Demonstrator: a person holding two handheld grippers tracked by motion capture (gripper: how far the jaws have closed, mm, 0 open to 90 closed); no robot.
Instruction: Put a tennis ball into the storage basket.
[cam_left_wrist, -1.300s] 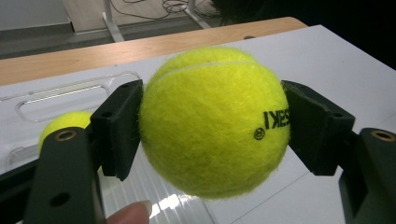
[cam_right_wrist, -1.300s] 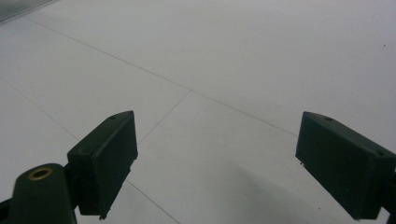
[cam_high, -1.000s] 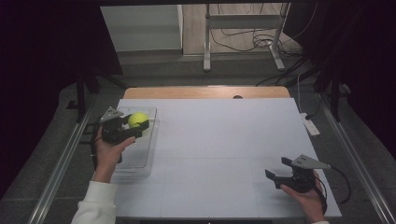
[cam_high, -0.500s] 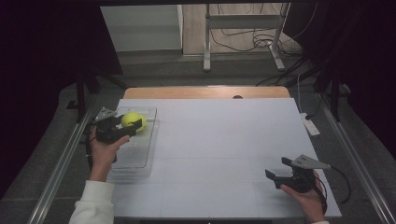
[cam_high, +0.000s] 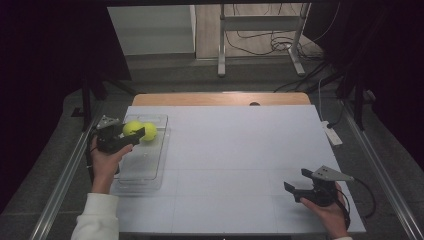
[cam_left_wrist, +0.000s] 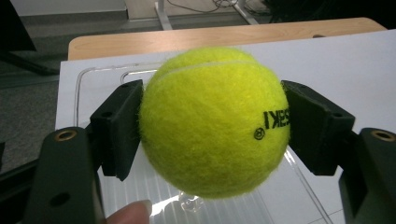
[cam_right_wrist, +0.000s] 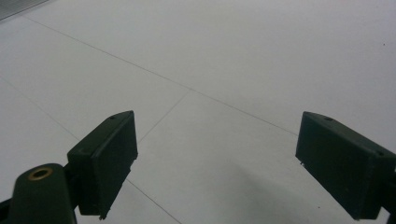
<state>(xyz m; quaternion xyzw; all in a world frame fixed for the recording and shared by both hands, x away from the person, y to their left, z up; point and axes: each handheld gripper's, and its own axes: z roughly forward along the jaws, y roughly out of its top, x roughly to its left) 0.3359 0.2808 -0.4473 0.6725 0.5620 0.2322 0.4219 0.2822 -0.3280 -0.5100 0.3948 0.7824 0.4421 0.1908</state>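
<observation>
White sheeting covers the bench (cam_high: 240, 165), dark room all around. Left hand-held gripper (cam_high: 131, 136) clamps a tennis ball (cam_left_wrist: 212, 121) over the clear tray (cam_high: 145, 170) at the left edge; right hand-held gripper (cam_high: 299, 182) hovers near the front right corner, jaws apart.

Wooden table (cam_high: 220, 98) covered almost entirely by a white sheet (cam_high: 240, 165) marked with thin grid lines. Clear plastic tray (cam_high: 145, 172) lying flat on the sheet near its left edge. Small white device (cam_high: 331, 135) at the right edge.
</observation>
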